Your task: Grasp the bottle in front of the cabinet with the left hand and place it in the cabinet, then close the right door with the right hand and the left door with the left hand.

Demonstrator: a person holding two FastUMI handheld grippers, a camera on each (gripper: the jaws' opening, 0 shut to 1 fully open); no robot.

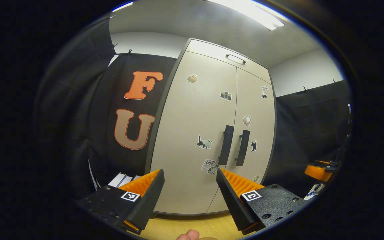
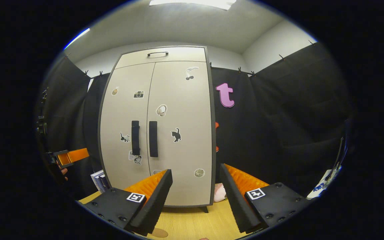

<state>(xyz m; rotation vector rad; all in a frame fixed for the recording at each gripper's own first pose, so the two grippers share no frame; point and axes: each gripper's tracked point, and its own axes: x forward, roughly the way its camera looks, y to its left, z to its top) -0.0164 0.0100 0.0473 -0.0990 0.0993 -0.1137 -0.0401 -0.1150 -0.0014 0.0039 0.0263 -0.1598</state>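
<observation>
The beige two-door cabinet (image 1: pixel 192 133) stands straight ahead with both doors shut, its two dark handles (image 1: pixel 226 145) side by side at the middle seam. My left gripper (image 1: pixel 189 171) is open in front of the left door with nothing between its fingers. In the right gripper view the same cabinet (image 2: pixel 178 100) is shut as well, and my right gripper (image 2: pixel 196 170) is open before the right door's lower corner, holding nothing. The left gripper (image 2: pixel 72 156) also appears at the far left of that view, and the right gripper (image 1: pixel 318 171) at the far right of the left gripper view.
The cabinet rests on a light wooden surface (image 2: pixel 192 220). A stack of white and dark flat items (image 2: pixel 98 178) lies by its left foot. A small pink object (image 2: pixel 219 193) sits at its right foot. Black cloth walls flank both sides.
</observation>
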